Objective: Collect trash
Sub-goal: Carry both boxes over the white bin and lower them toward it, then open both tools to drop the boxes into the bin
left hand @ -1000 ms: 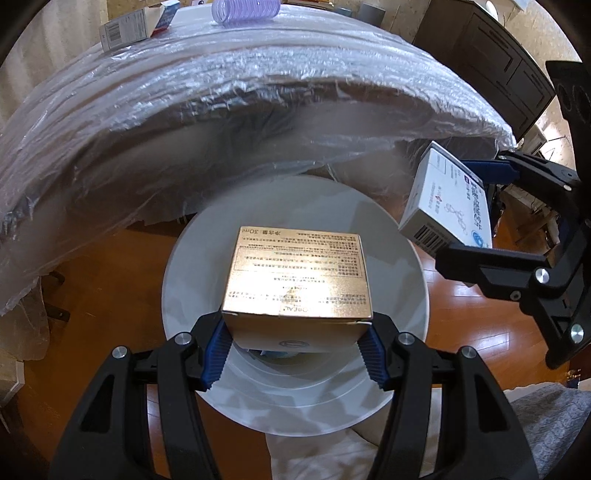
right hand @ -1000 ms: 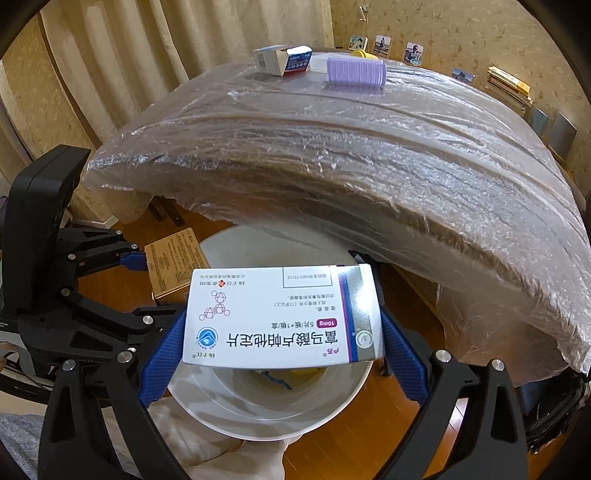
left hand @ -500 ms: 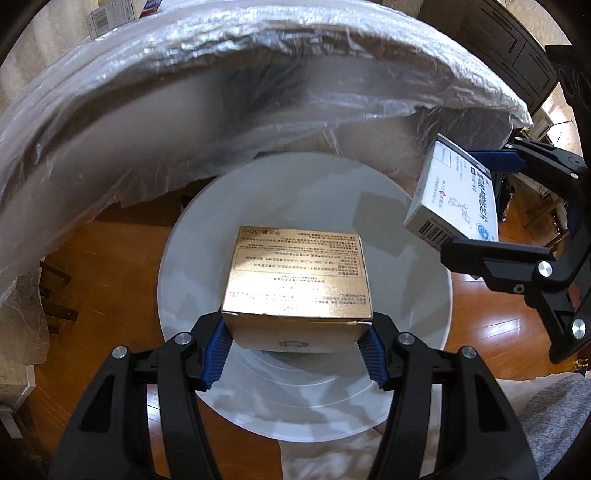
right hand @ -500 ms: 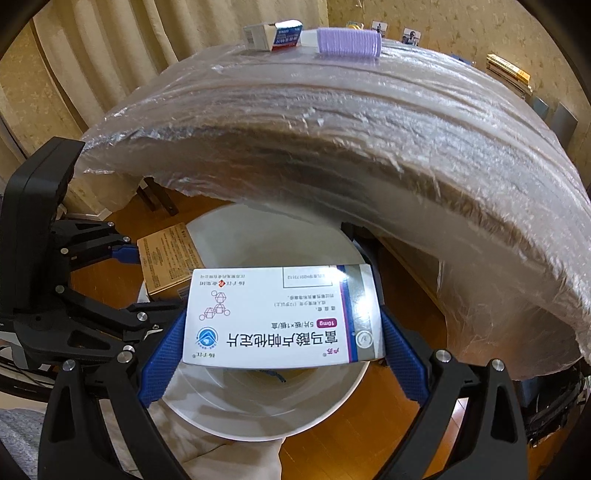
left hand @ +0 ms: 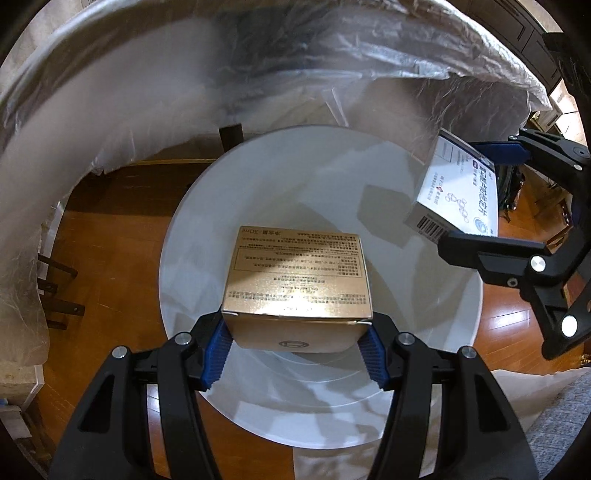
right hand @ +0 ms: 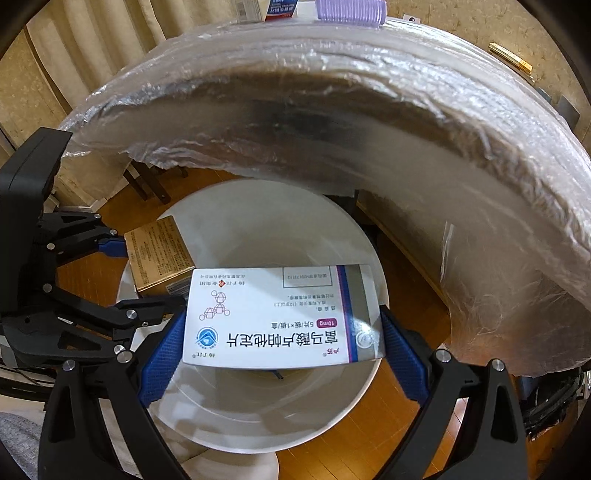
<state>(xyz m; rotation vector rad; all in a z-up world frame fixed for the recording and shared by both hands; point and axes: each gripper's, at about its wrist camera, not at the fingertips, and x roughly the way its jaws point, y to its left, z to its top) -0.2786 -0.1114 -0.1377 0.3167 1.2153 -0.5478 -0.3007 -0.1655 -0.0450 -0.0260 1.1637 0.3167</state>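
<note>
My left gripper [left hand: 297, 354] is shut on a gold carton [left hand: 299, 273] and holds it above the open mouth of a white round bin [left hand: 192, 229] on the floor. My right gripper [right hand: 282, 350] is shut on a white medicine box [right hand: 280, 317] with blue and purple print, held over the same bin [right hand: 258, 424]. In the left wrist view the medicine box [left hand: 454, 195] and the right gripper [left hand: 491, 199] are at the right, over the bin's rim. In the right wrist view the gold carton [right hand: 159, 254] is at the left, in the left gripper [right hand: 122, 273].
A table edge wrapped in clear plastic [right hand: 332, 110] overhangs the bin's far side. On the table top stand a small box [right hand: 266, 7] and a purple ribbed object [right hand: 351, 9]. The floor [left hand: 110, 258] is wood. Pale cloth [left hand: 332, 465] lies by the bin's near side.
Both grippers have moved down and closer to the bin, which looks larger now. The table top has slid up out of the left view. Both boxes stay gripped.
</note>
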